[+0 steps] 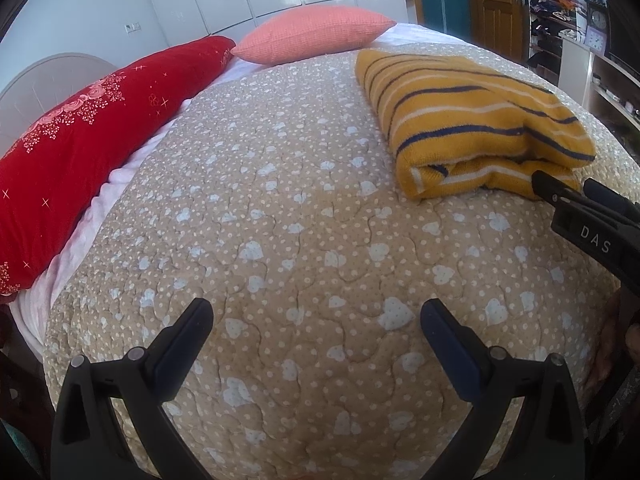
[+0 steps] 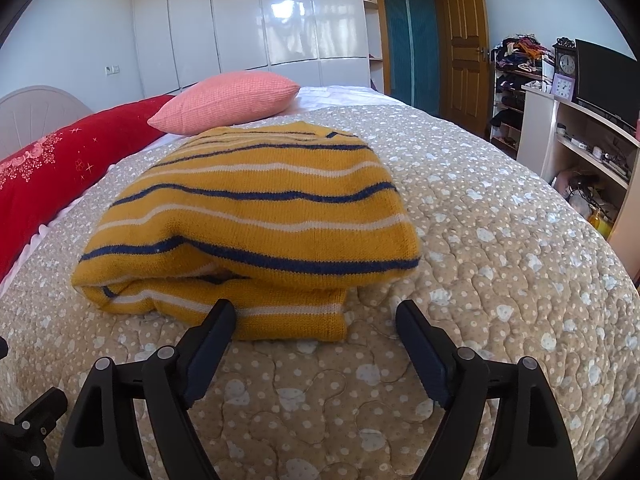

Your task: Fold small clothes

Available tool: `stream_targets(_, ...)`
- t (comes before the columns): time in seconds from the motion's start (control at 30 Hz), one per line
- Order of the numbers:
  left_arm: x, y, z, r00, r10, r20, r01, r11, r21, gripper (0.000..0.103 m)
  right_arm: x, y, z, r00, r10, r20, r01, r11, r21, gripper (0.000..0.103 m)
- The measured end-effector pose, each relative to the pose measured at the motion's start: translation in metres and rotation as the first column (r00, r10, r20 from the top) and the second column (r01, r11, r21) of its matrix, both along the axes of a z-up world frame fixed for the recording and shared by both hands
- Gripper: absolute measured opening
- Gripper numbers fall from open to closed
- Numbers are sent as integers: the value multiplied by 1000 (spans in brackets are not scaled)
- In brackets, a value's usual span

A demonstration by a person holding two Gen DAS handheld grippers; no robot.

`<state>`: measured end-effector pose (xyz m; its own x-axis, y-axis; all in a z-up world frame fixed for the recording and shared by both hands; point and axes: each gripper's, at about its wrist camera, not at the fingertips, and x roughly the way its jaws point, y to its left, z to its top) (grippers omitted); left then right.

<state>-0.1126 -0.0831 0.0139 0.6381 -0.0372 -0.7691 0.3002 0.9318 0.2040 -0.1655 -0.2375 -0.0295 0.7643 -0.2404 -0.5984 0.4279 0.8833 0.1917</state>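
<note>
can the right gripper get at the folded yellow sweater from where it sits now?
Probably yes. The right gripper is open, its jaws spread right at the near edge of the folded yellow striped sweater, with only bare quilt between. The left gripper hangs open off to the side, clear of the path.

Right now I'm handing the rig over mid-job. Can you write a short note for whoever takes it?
Left gripper: open, empty, over bare quilt.
Right gripper: open, empty, at the near edge of the striped sweater; contact unclear.
The sweater lies folded in layers on the quilt, below the pink pillow.
Done: sweater looks folded.
Left: perhaps tidy the bottom layer that sticks out in front; no other garment is in view.
</note>
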Motion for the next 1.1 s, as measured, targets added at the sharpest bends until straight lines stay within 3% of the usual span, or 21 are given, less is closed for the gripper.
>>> stream_targets(1.1,-5,-2,-9,1000,-14,-9,13,1000,-7,103,5,7,-3,1000,-8,-5,7,1000,-27,91)
